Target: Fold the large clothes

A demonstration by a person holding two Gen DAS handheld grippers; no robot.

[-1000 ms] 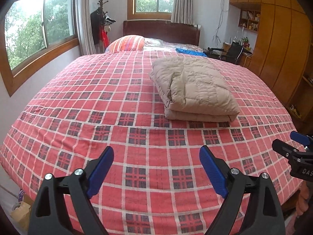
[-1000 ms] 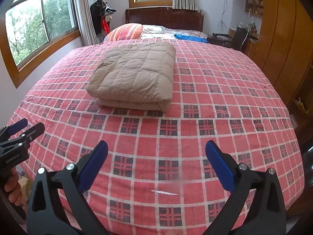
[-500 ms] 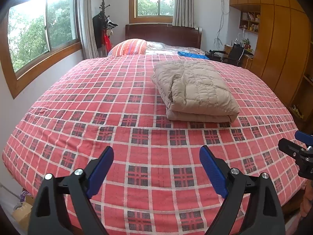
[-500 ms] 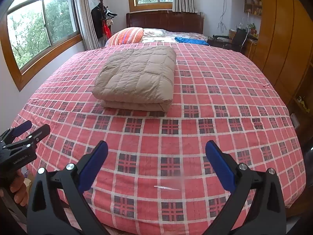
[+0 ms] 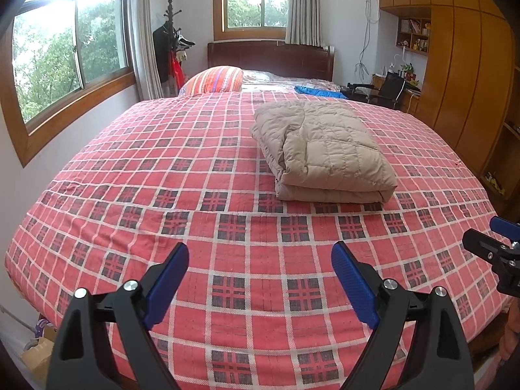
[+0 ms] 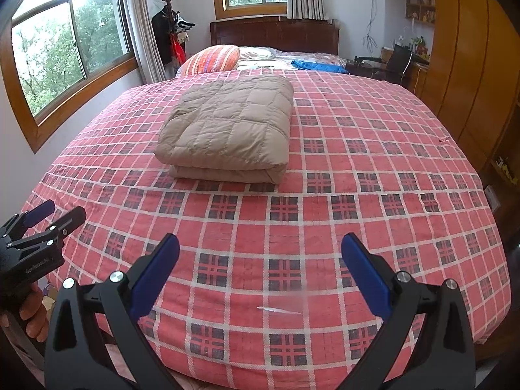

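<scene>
A beige quilted garment (image 5: 321, 149) lies folded into a thick rectangular bundle on the bed (image 5: 130, 195), on its red checked cover, well short of the striped pillow (image 5: 216, 79) at the headboard end. The left gripper (image 5: 260, 274) and the right gripper (image 6: 260, 265) both hang over the foot edge of the bed, well apart from the garment. Each has its blue-padded fingers (image 5: 169, 279) spread wide with nothing between them.

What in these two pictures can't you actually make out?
- Beige bundle: both views show it folded; its inner layers and garment type are hidden.
- Shelf items: too small, left view.
- Blue cloth: partly behind the bedspread's curve, right view.
- Floor: cut off by the bedspread and frame edges.
</scene>
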